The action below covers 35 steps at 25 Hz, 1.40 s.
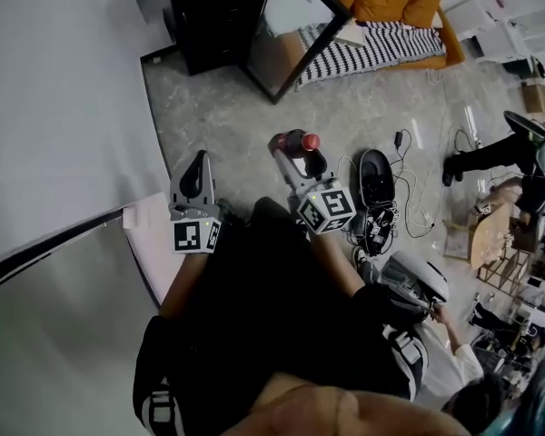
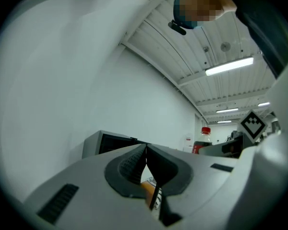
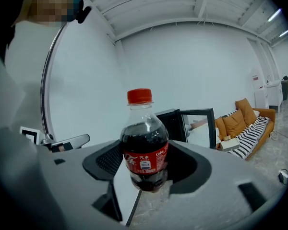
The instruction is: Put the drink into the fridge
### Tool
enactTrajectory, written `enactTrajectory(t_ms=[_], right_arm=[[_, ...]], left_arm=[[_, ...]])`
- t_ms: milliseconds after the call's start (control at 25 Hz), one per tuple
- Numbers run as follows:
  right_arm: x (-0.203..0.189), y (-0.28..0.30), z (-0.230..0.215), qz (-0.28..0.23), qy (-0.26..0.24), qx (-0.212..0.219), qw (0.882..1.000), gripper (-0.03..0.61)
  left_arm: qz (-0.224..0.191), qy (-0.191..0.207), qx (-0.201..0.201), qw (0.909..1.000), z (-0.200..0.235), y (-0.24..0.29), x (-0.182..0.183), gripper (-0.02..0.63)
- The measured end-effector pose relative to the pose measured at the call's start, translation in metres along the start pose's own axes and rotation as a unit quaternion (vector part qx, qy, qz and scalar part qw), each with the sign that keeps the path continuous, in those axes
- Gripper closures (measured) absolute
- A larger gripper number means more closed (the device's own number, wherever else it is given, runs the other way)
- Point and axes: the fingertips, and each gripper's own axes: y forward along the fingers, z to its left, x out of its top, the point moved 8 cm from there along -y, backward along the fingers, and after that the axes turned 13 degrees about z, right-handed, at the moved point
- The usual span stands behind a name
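A small cola bottle [image 3: 145, 147] with a red cap and red label stands upright between the jaws of my right gripper [image 3: 146, 169], which is shut on it. In the head view the right gripper [image 1: 295, 153] holds the cola bottle [image 1: 302, 142] out over the stone floor. The black fridge [image 1: 241, 16] stands ahead at the top with its glass door [image 1: 291, 25] swung open; the right gripper view shows the fridge [image 3: 180, 123] beyond the bottle. My left gripper [image 1: 196, 175] is held low on the left, and its jaws [image 2: 145, 164] are closed with nothing in them.
A white wall [image 1: 54, 98] runs along the left. An orange sofa with a striped blanket [image 1: 381, 25] lies beyond the fridge. Cables and black gear [image 1: 381, 189] litter the floor on the right, beside a person [image 1: 436, 334] low at the right.
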Motion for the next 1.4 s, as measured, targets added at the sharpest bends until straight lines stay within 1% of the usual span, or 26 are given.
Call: enactTrajectory(t_ms=[240, 400, 600, 760, 1000, 1240, 1400], right_arm=[[0.008, 0.024, -0.008, 0.003, 0.0, 0.0, 1.0, 0.291], [0.022, 0.045, -0.024, 0.002, -0.003, 0.01, 1.0, 0.291], [0.042, 0.082, -0.053, 0.002, -0.016, 0.026, 1.0, 0.291], [0.068, 0.113, -0.081, 0.002, -0.029, 0.04, 0.999, 0.291], [0.094, 0.151, -0.121, 0.006, -0.04, 0.062, 0.997, 0.291], [0.118, 0.187, -0.151, 0.005, -0.045, 0.089, 0.995, 0.291], [0.124, 0.208, -0.161, 0.009, -0.044, 0.096, 0.994, 0.291]], left_arm=[[0.012, -0.009, 0.0, 0.9999, 0.011, 0.018, -0.005, 0.607], [0.018, -0.01, 0.003, 0.9998, 0.012, 0.042, -0.003, 0.607], [0.02, -0.012, 0.017, 0.9996, 0.015, 0.087, 0.003, 0.607], [0.021, -0.008, 0.021, 0.9995, 0.012, 0.135, 0.012, 0.607], [0.021, -0.009, 0.044, 0.9988, 0.009, 0.193, 0.02, 0.607], [0.01, -0.008, 0.073, 0.9972, 0.016, 0.232, 0.025, 0.607], [0.008, -0.003, 0.084, 0.9964, 0.02, 0.248, 0.027, 0.607]])
